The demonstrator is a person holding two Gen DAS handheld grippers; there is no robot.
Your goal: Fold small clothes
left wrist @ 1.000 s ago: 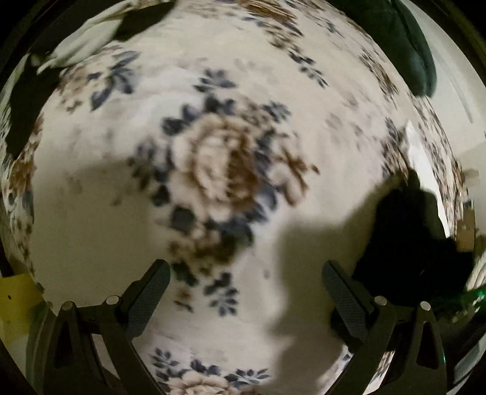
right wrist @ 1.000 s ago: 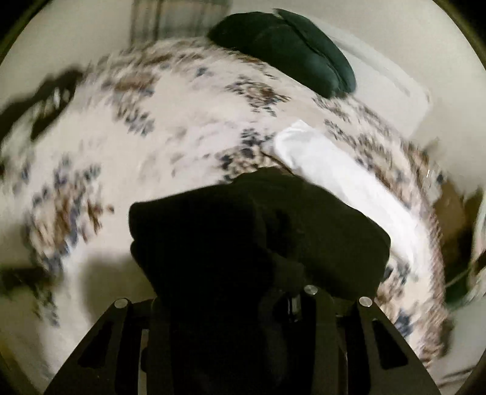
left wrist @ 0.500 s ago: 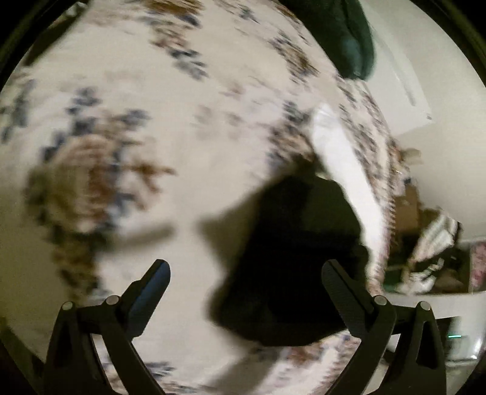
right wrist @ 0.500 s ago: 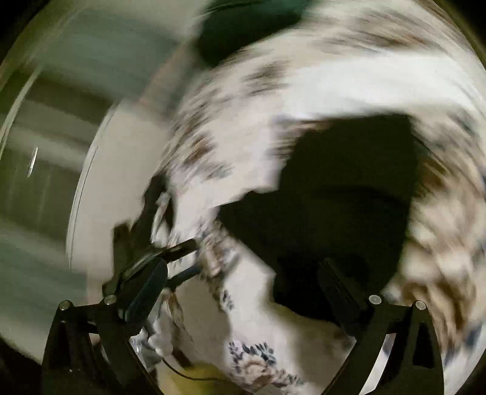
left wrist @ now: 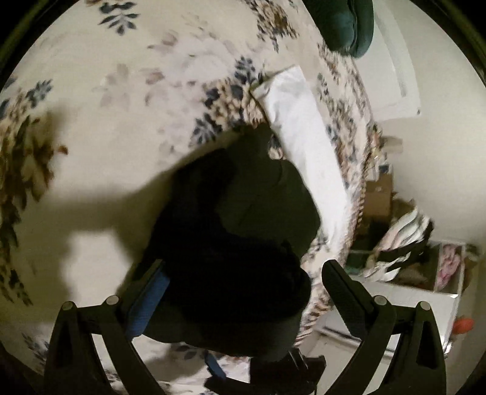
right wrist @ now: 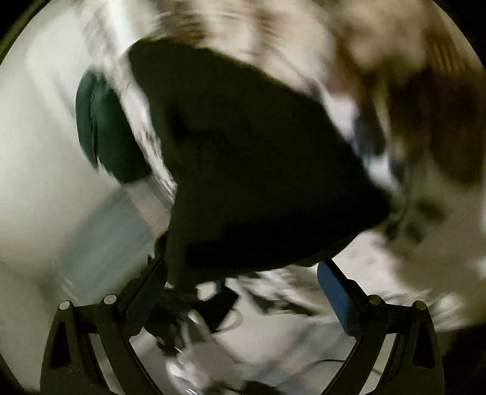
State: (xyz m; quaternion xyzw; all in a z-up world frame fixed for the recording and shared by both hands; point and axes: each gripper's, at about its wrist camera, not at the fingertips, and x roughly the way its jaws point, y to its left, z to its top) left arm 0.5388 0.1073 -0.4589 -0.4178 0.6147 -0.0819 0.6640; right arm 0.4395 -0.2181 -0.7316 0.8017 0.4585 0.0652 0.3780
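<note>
A crumpled black garment [left wrist: 243, 228] lies in a heap on the floral bedspread [left wrist: 121, 121], near the bed's right edge. My left gripper [left wrist: 243, 267] is open and points down at it, with the heap's near part between the wide-spread fingers and no pad pressing on it. In the blurred, rolled right wrist view the same black garment [right wrist: 243, 152] fills the middle. My right gripper [right wrist: 243, 267] is open just below it, its jaws wide apart and holding nothing. A folded white cloth [left wrist: 303, 136] lies just beyond the black heap.
A dark green pillow [left wrist: 346, 21] sits at the far end of the bed, also visible as the pillow [right wrist: 106, 130] at left. Past the bed's right edge stand a white shelf unit [left wrist: 425, 288] and piled clutter. A dark device with a blue strip [left wrist: 273, 373] shows at the bottom.
My right gripper let go of the black garment, opened wide and rolled over sharply. The left view swung right, bringing the black heap from the right edge to between its fingers.
</note>
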